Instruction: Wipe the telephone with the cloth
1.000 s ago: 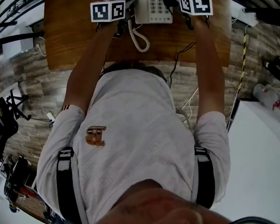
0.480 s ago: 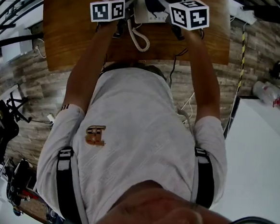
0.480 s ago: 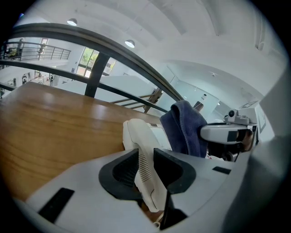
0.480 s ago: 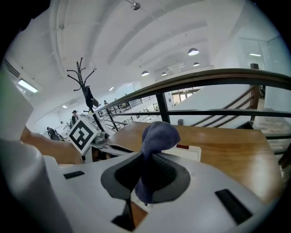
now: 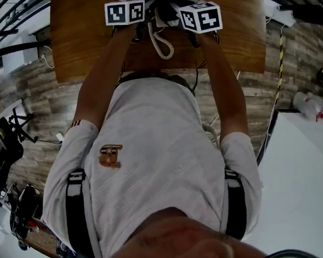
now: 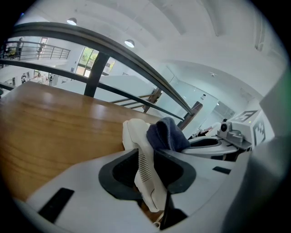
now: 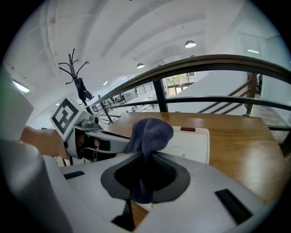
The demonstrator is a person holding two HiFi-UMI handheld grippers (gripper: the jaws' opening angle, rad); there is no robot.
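- On the glossy wooden surface [image 5: 229, 45] sits the boxy white telephone base [image 7: 191, 144], with its springy coiled cord [image 5: 162, 47] curling toward the person.
- Over it, the left gripper [image 6: 146, 175] has its fingers clamped on the ribbed white plastic handset [image 6: 134, 132], which stands nearly upright between them.
- Alongside, the right gripper [image 7: 144, 175] has its fingers pinching the soft dark-blue cloth [image 7: 149, 132], whose bunched top lies against the handset's upper end.
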